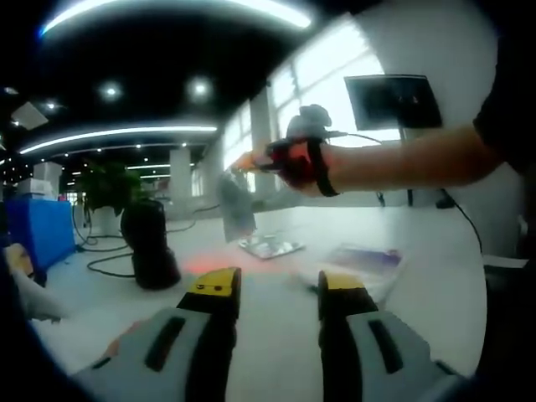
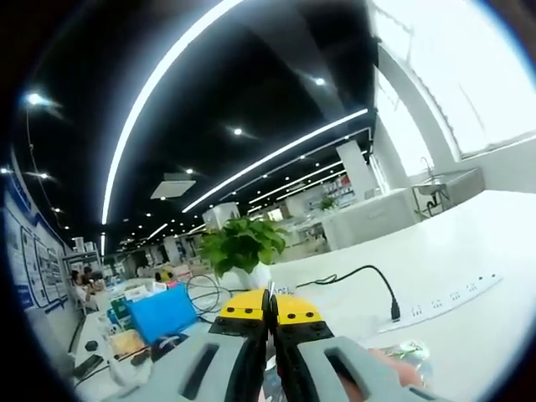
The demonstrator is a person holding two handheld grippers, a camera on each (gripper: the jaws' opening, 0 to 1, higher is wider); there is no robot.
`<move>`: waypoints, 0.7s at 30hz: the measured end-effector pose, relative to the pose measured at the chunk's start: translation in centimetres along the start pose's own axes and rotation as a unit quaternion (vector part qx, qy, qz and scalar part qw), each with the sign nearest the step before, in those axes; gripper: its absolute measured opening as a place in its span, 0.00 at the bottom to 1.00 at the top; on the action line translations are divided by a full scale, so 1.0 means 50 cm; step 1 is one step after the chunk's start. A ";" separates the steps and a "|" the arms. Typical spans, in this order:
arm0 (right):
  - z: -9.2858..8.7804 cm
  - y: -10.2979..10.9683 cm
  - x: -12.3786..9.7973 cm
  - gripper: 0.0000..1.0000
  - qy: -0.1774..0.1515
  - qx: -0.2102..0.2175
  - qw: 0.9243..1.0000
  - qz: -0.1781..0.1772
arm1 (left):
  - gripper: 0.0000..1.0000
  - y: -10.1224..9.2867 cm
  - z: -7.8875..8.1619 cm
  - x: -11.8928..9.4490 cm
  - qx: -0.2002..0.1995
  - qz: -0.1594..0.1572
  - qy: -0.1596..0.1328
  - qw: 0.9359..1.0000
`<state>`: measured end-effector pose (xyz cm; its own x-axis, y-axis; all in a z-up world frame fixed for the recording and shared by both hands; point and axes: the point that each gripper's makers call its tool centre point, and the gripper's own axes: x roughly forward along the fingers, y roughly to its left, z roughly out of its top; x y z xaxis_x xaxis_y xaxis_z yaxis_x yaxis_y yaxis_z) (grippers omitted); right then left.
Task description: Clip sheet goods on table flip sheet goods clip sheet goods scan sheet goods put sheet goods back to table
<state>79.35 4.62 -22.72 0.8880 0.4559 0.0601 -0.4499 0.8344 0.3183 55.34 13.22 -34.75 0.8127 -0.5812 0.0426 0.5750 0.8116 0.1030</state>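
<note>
right gripper [image 2: 270, 314] clamps sheet [image 1: 237, 205] above table [image 1: 435, 276] | left gripper [image 1: 276, 289] apart, below

My left gripper [image 1: 279, 289]: matt grey plastic jaws, yellow tips. Right gripper [image 2: 269, 312] same finish. Table [image 1: 435, 276] smooth, white, slightly glossy. Sheet goods [image 1: 270, 245] look shiny, foil-like. Power strip [image 2: 444, 300] white plastic. Black bin [image 1: 149, 243] glossy.

Left gripper view: low over white table [image 1: 276, 335], facing windows. Right gripper view: tilted upward toward ceiling; shares table.
</note>
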 end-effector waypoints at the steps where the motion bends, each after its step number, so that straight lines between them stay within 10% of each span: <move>1: 0.003 0.004 -0.003 0.00 0.001 -0.006 1.000 0.005 | 0.29 0.000 0.000 0.000 0.000 0.000 0.000 1.000; 21: 0.059 0.005 -0.040 0.00 0.003 -0.062 0.996 0.064 | 0.29 -0.002 -0.006 0.002 0.005 -0.001 0.007 1.000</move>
<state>77.73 2.99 -19.97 0.8226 0.5621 0.0859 -0.5674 0.8016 0.1885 55.40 13.11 -35.04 0.8127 -0.5820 0.0280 0.5759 0.8096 0.1135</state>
